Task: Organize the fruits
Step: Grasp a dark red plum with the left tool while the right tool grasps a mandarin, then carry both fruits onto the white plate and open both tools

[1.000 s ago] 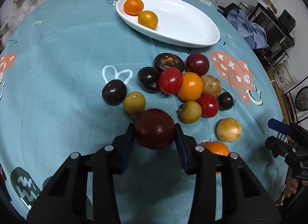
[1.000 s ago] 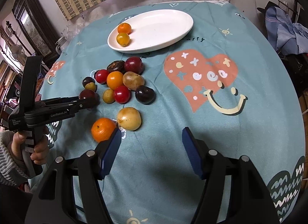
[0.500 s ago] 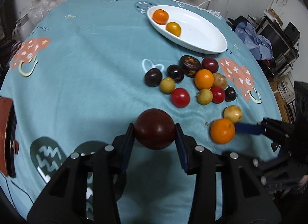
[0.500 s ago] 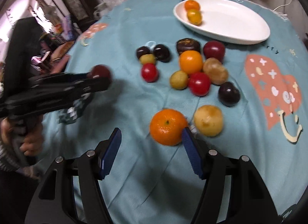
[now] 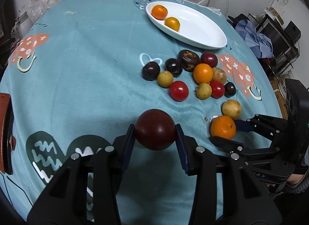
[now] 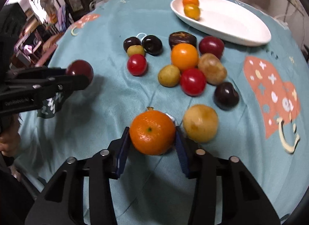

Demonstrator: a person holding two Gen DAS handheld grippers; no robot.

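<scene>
So my right claw (image 6: pixel 152 138) has just been closing in and now its pads are clamped on the mandarin (image 6: pixel 152 132), which sits on the teal cloth at the near edge of the pile, touching or just beside a yellow-brown fruit (image 6: pixel 200 123). My left claw (image 5: pixel 154 138) is clamped on a dark red plum (image 5: pixel 154 129), held clear above the desk (image 5: pixel 77 60) with its shadow under it.

What can go wrong, I reckon: the mandarin is round and soft, so squeezing off-centre could let it squirt out and roll into the pile. The right pad is tight against that yellow-brown neighbour, so lifting may nudge it toward the desk edge. There's a small white scrap (image 6: pixel 171 117) by the mandarin that could drag along too. And my two claws are near each other, so swinging both toward the white oval dish (image 5: pixel 208 37) at once could knock them together and drop the plum.

Count, as best I can tell:
- 2 orange citrus in the dish
- 1 mandarin in my right claw, 1 plum in my left
- 1 orange fruit in the pile
- 2 red tomatoes
- 4 yellowish-brown fruits
- 4 dark ones, one wrinkled
- 1 more red plum
</scene>
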